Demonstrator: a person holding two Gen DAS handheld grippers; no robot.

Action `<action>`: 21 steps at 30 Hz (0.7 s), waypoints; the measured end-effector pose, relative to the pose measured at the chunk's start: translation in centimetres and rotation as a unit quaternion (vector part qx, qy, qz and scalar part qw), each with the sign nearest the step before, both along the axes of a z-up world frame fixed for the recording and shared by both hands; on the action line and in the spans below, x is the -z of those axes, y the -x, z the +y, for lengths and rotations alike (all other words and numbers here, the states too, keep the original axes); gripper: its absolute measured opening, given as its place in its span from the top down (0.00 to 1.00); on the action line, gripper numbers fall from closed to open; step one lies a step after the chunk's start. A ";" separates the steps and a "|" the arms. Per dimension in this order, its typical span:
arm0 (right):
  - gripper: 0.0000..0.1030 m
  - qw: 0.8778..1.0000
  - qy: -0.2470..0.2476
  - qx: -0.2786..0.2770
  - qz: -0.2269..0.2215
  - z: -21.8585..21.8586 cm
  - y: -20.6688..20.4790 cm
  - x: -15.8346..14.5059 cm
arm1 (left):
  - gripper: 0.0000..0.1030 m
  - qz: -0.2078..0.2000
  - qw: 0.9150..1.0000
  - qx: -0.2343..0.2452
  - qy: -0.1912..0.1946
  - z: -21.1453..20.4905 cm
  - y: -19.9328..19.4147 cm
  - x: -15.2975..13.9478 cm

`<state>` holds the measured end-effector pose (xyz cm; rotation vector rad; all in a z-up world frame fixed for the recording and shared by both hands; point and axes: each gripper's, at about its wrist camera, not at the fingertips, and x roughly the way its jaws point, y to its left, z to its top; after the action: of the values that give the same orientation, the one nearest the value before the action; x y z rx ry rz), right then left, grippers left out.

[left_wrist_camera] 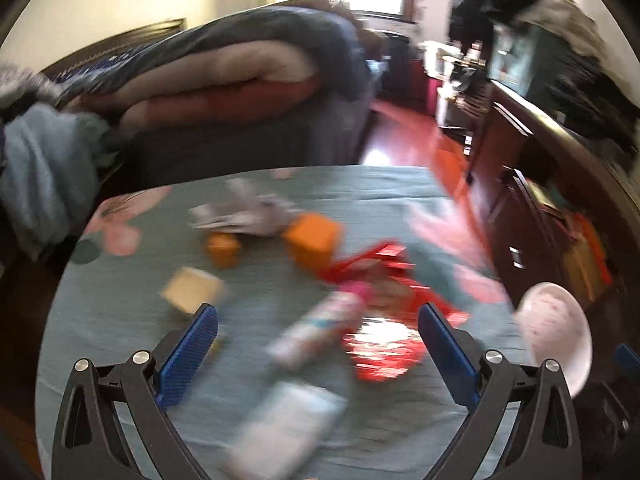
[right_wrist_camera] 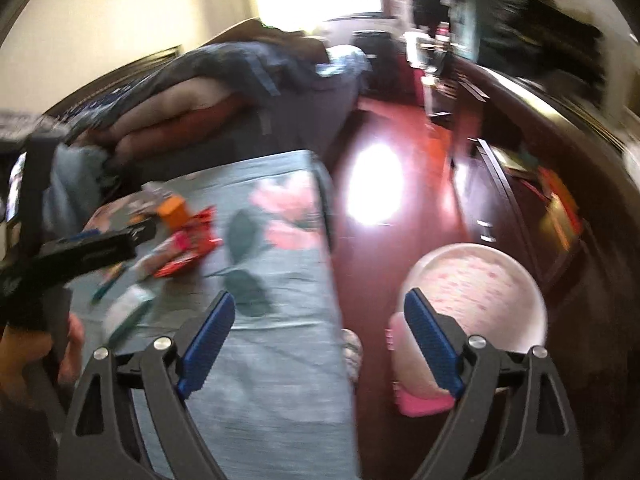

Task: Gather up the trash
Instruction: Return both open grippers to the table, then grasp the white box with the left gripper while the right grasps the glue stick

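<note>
Now my left hand-held gripper (left_wrist_camera: 318, 322) hangs with jaws apart and empty over the bench (left_wrist_camera: 120, 320); the blurred bottle (left_wrist_camera: 316, 330) lies right between them, long axis slanting far-right. My right hand-held gripper (right_wrist_camera: 320, 314), also apart, sits nearer the bin (right_wrist_camera: 480, 300).

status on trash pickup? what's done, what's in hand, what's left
Done: can't confirm; the pink bin on the floor shows no clear contents. In hand: nothing; left tongs and right tongs are both open and empty. Left: red wrappers, orange box, small orange cup, bottle, grey paper on the table.
</note>
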<state>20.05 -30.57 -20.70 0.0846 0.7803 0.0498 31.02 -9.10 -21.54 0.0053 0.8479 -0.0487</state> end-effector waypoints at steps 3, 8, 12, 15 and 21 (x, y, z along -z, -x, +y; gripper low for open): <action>0.15 1.000 0.013 -0.028 0.003 3.5 -1.2 0.2 | 0.04 0.015 1.000 -0.022 0.001 3.8 -1.8 1.3; 0.15 0.998 0.019 -0.055 0.012 7.3 -3.2 1.0 | 0.04 0.047 0.998 -0.024 0.030 7.9 -4.7 3.8; 0.15 0.998 0.010 -0.060 0.024 8.7 -5.5 2.0 | 0.04 0.058 0.998 -0.023 0.016 8.6 -6.0 5.4; 0.15 0.997 0.004 -0.062 0.033 9.4 -7.2 2.7 | 0.12 0.052 0.998 -0.017 0.016 8.8 -6.1 5.8; 0.15 0.997 0.018 -0.061 0.053 11.5 -10.6 4.3 | 0.43 0.041 0.999 -0.013 0.007 9.0 -5.8 5.8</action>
<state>30.65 -19.05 -25.02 0.0062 0.8912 0.1478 36.84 -0.14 -27.38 -0.0204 0.9299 -0.0308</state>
